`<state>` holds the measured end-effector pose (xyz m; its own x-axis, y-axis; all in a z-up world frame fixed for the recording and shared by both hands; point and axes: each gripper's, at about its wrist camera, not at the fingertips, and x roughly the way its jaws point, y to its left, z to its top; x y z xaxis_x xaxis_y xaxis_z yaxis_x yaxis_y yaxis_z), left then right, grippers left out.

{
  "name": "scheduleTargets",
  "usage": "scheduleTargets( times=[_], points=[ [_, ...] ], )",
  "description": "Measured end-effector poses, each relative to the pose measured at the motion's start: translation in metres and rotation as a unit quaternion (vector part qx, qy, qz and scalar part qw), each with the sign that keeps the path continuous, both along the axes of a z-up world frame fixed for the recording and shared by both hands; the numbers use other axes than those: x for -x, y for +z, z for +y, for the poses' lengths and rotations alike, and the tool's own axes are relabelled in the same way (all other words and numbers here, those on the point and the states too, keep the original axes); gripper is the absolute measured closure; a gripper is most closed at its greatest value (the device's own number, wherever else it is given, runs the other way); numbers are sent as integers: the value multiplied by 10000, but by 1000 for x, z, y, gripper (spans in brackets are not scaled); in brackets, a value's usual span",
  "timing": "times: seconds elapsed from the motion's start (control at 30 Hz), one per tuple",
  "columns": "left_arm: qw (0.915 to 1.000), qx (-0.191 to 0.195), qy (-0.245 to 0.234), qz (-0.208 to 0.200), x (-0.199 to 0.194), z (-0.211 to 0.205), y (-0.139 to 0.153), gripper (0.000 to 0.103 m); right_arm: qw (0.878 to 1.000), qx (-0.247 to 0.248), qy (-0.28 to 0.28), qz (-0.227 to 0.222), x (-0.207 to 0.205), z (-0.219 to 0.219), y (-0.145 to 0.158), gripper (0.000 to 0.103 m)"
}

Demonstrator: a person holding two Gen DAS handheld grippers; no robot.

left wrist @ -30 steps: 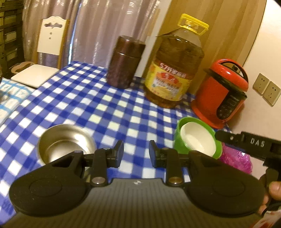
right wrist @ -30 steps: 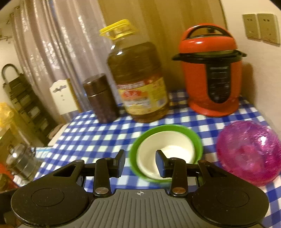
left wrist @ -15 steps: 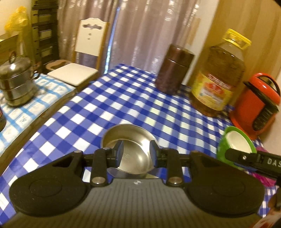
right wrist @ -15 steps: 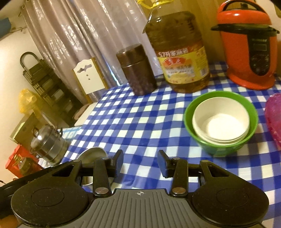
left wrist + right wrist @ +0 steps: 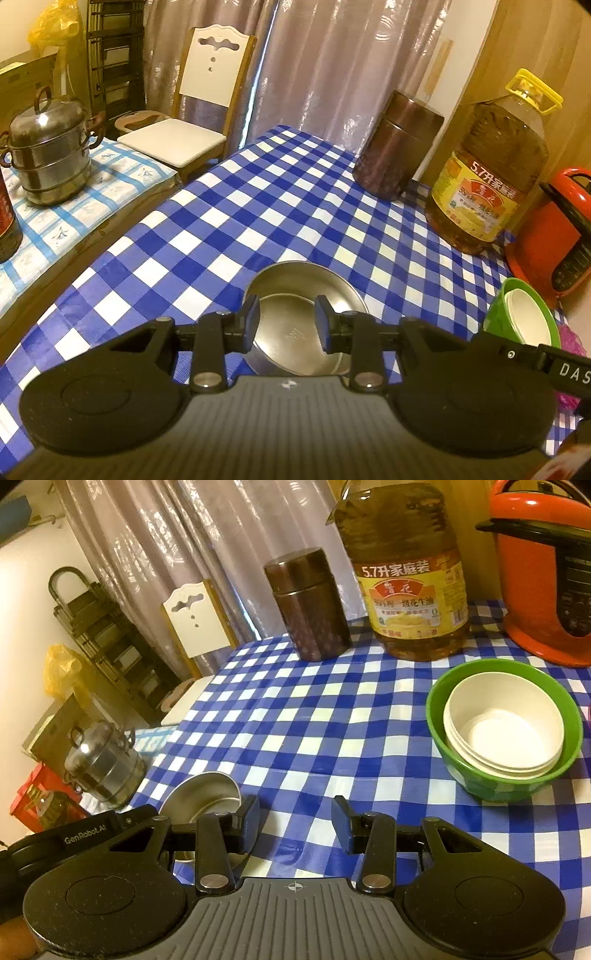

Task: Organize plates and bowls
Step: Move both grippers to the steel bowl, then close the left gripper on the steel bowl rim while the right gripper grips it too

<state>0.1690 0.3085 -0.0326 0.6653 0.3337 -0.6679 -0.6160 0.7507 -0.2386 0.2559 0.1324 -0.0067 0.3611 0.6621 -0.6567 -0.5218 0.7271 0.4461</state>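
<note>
A steel bowl (image 5: 295, 325) sits on the blue checked tablecloth (image 5: 258, 214). My left gripper (image 5: 286, 325) is open right above the bowl's near part, its fingers over the bowl's inside and touching nothing. The bowl also shows at the lower left of the right wrist view (image 5: 203, 801). A green bowl (image 5: 506, 775) with white bowls (image 5: 502, 727) nested in it stands at the right. My right gripper (image 5: 295, 821) is open and empty above the cloth, between the two. The green bowl shows at the right edge of the left wrist view (image 5: 498, 314).
A brown canister (image 5: 397, 146), a large oil bottle (image 5: 487, 170) and a red pressure cooker (image 5: 554, 236) stand along the back. A pink bowl's edge (image 5: 570, 336) lies far right. A steel steamer pot (image 5: 48, 147) and a chair (image 5: 192, 110) are left of the table.
My left gripper has swung left from the green bowl and now sits over the steel bowl. My right gripper has pulled back and left from the green bowl.
</note>
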Motion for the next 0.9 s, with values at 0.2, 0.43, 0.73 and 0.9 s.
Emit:
scheduleTargets(
  times=[0.2,0.43,0.73,0.9],
  points=[
    [10000,43,26,-4,-1,6,-2,75,9999,91,107,-9,-1,12,-7,59],
    [9993,256,270,9,4,24,-10,74,9995,192,244,69,-3,28,-20,59],
    [9975,544,442,109,6,39,-24,74,9978,91,638,155,2,54,-32,59],
    [9974,534,435,194,3,41,-28,75,9967,55,780,223,4,67,-39,59]
  ],
)
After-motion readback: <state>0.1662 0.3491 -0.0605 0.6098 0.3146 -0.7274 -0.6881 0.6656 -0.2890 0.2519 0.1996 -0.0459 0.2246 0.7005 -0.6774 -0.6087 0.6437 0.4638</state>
